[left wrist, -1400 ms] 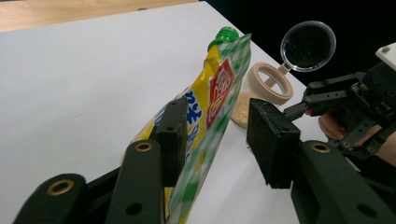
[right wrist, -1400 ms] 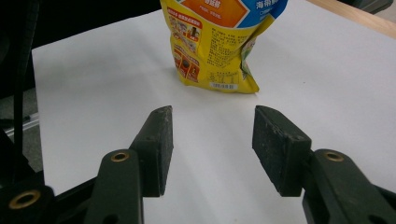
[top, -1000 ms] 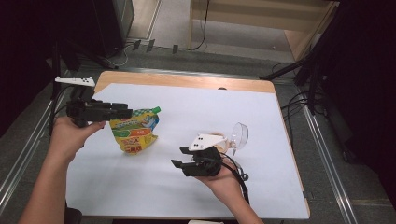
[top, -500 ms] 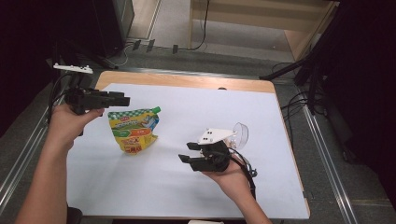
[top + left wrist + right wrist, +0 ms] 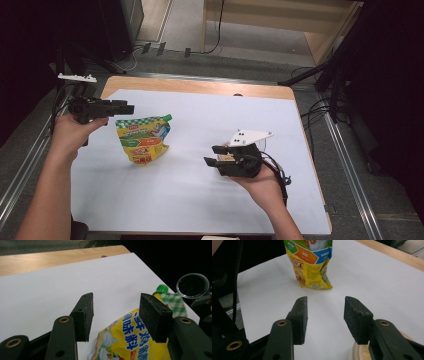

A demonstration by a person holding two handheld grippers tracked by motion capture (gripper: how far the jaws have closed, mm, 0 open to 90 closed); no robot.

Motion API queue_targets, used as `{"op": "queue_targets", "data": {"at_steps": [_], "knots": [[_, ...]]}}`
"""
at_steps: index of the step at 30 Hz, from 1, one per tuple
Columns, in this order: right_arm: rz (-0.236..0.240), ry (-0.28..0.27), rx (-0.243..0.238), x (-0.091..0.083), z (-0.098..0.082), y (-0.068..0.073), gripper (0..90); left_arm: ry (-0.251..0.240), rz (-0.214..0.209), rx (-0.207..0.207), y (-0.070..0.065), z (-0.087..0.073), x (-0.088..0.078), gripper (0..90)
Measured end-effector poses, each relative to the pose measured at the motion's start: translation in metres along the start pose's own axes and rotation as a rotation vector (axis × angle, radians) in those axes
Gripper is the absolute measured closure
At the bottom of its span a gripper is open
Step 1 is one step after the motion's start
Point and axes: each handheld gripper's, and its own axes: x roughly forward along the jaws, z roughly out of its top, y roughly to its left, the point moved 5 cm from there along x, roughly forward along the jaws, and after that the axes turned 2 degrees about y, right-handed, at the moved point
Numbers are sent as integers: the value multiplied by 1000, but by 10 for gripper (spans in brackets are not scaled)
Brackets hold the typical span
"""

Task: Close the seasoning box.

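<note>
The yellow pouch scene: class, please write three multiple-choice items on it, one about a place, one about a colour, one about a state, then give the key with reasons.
1. Where does the yellow pouch lie?
A. on the white sheet, between the two grippers
B. on the floor
C. inside the clear cup

2. What colour is the pouch's cap?
A. red
B. green
C. black

3. How do the jaws of the right gripper stand?
A. shut on the pouch
B. shut on a spoon
C. apart, with nothing between them

Key: 1 A, the high view shows it flat on the white sheet, right of the left gripper. 2 B, the left gripper view shows a green cap. 3 C, the right gripper view shows bare sheet between the pads.
</note>
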Motion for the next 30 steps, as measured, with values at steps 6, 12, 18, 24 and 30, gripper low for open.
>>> {"op": "queue_targets", "data": {"at_steps": [6,12,18,24,30], "knots": [[-20,-18,11,-19,0,-10,580,17,14,12,6,-7,8,471],[-41,-14,29,-39,1,-21,642,8,-11,-5,10,-11,11,464],[-63,-24,48,-57,-1,-31,743,15,-6,-13,14,-14,12,464],[-80,-40,72,-74,-2,-41,830,10,13,-24,19,-17,13,465],[-90,-51,111,-84,-5,-49,894,42,58,-4,25,-24,16,466]]}}
